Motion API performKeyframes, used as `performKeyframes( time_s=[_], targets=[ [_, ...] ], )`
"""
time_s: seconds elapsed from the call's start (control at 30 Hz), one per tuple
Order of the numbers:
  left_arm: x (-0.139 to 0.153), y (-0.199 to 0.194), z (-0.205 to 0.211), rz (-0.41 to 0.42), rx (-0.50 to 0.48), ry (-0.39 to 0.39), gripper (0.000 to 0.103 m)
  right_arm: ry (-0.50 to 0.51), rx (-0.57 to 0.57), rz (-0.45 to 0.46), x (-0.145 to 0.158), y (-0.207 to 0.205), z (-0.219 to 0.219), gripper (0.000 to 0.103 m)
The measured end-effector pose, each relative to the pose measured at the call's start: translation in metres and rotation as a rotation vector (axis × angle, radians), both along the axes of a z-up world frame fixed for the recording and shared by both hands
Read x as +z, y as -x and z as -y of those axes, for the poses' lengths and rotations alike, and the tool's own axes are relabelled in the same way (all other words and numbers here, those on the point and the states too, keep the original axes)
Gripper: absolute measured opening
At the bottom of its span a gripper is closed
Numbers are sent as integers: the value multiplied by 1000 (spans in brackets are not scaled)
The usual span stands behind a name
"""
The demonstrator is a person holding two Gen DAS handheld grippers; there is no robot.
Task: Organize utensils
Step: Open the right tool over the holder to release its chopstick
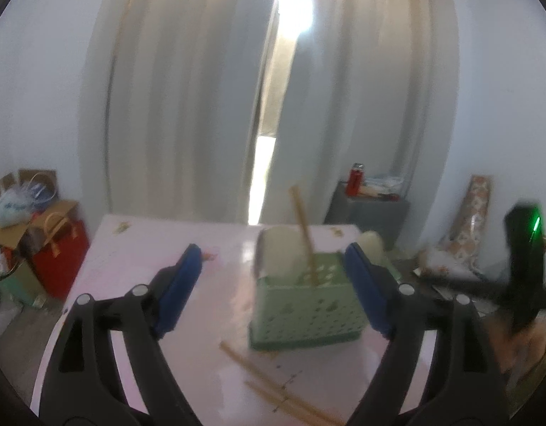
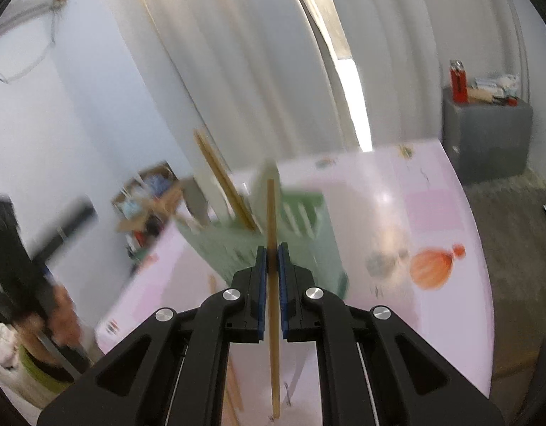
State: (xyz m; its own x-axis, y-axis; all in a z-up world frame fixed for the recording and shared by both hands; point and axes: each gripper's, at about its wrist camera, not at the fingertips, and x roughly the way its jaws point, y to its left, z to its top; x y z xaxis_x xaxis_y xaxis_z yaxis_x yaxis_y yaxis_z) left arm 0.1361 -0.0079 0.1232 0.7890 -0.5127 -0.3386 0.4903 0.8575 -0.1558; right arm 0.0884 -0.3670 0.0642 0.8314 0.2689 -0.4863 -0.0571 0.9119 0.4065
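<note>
Carrying one chopstick (image 2: 271, 284) pinched in my right hand-held gripper (image 2: 271, 266), its long axis standing near upright, upper end toward the green basket (image 2: 308, 248) on the pink table (image 2: 432, 213). Next: tip it in beside the chopstick (image 1: 304, 234) leaning there. My left hand-held gripper (image 1: 273, 284) gapes wide, empty; loose chopsticks (image 1: 273, 387) lie before it.

- A glossy pale pink surface (image 1: 138, 248) carries the things, with small printed motifs near its far edge and an orange fruit-like print (image 2: 432, 266) on one side.
- A pale green perforated plastic basket (image 1: 304, 312) stands on it.
- Slim bamboo chopsticks (image 1: 273, 387) lie loose on the surface just in front of the basket, crossing each other at a slant.
</note>
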Motion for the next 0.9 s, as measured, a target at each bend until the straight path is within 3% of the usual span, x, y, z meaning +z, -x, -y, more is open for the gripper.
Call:
performKeyframes(
  time_s=[0.27, 0.47, 0.77, 0.9],
  targets=[
    [-20, 7, -21, -26, 68, -43, 83, -22, 76, 244, 84, -37, -2, 7],
    [-31, 6, -37, -54, 84, -66, 84, 29, 66, 337, 111, -73, -12, 7],
    [-34, 8, -49, -59, 112, -71, 85, 97, 16, 293, 85, -121, -21, 7],
    [-37, 7, -49, -70, 112, -70, 85, 162, 46, 168, 60, -143, -24, 7]
  ],
)
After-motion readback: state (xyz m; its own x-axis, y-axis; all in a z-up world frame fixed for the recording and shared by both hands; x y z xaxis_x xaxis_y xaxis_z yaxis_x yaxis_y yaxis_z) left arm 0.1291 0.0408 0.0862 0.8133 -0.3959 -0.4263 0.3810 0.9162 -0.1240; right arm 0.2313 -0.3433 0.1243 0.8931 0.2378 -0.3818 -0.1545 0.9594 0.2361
